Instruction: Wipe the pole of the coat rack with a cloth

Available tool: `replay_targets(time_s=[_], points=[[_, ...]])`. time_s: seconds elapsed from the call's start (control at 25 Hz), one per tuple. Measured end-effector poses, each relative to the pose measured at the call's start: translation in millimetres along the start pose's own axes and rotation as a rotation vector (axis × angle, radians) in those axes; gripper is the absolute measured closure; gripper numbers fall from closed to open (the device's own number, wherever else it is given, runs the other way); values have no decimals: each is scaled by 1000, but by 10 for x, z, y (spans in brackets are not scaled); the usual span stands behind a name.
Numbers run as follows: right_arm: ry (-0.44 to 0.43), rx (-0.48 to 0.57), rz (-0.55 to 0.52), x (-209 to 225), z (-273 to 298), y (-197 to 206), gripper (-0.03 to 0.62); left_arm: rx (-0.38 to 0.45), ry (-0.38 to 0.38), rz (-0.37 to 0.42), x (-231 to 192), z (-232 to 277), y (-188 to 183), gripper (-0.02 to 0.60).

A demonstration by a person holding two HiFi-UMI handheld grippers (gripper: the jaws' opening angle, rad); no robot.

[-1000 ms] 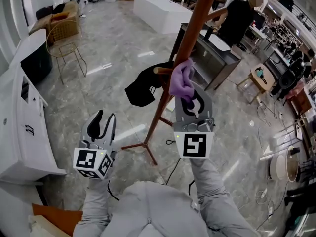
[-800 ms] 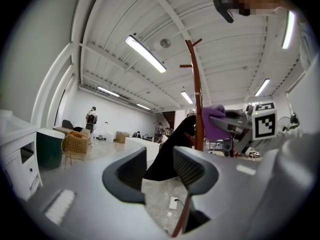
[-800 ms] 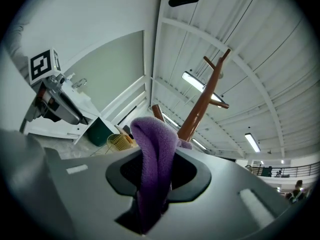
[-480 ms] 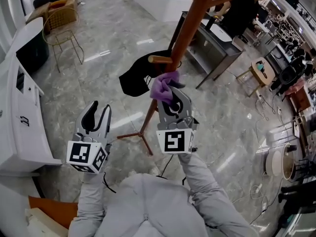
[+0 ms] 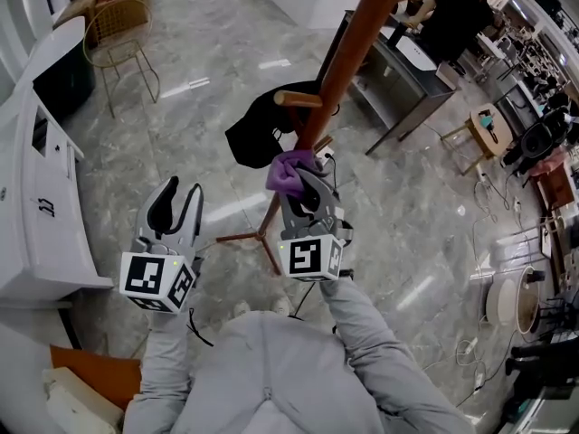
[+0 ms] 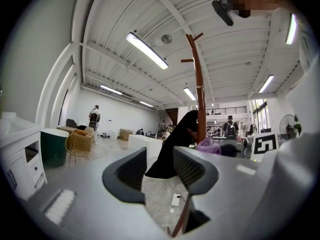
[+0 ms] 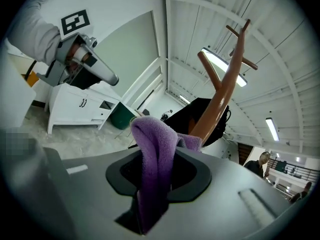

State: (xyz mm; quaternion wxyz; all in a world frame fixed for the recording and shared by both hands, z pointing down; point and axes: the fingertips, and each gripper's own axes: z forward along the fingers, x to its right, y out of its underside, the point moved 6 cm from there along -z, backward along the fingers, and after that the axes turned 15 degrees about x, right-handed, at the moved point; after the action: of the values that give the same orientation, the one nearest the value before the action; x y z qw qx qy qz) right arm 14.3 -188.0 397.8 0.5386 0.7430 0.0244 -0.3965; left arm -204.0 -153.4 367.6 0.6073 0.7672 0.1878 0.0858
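The brown wooden coat rack pole (image 5: 342,70) rises from its tripod feet to the top of the head view, with a black garment (image 5: 256,134) hanging on a peg. My right gripper (image 5: 298,181) is shut on a purple cloth (image 5: 289,170) that presses against the lower pole. In the right gripper view the purple cloth (image 7: 156,154) is pinched between the jaws, with the pole (image 7: 220,104) right behind it. My left gripper (image 5: 176,208) hangs open and holds nothing, left of the rack's feet. The pole (image 6: 199,99) and garment show ahead in the left gripper view.
A white cabinet (image 5: 41,197) runs along the left. A wire chair (image 5: 118,34) stands at the back left. A dark desk (image 5: 407,89) with a person (image 5: 461,16) beside it lies behind the rack. Cables trail over the marble floor (image 5: 434,242).
My right gripper has slid the purple cloth down the pole, from beside the peg to well below it. The left gripper has hardly moved.
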Motion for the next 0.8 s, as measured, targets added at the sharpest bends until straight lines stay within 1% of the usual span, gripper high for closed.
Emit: replay_targets(time_s=[0.2, 0.44, 0.6, 0.8], points=[[-78, -80, -23, -220, -8, 271, 510, -7, -11, 2, 10, -3, 13, 410], [-173, -173, -70, -429, -10, 486, 510, -12, -20, 4, 12, -18, 34, 410], [-224, -210, -114, -527, -13, 602, 510, -16, -24, 3, 46, -11, 57, 410], [-274, -227, -110, -614, -50, 673, 510, -21, -29, 4, 71, -11, 80, 410]])
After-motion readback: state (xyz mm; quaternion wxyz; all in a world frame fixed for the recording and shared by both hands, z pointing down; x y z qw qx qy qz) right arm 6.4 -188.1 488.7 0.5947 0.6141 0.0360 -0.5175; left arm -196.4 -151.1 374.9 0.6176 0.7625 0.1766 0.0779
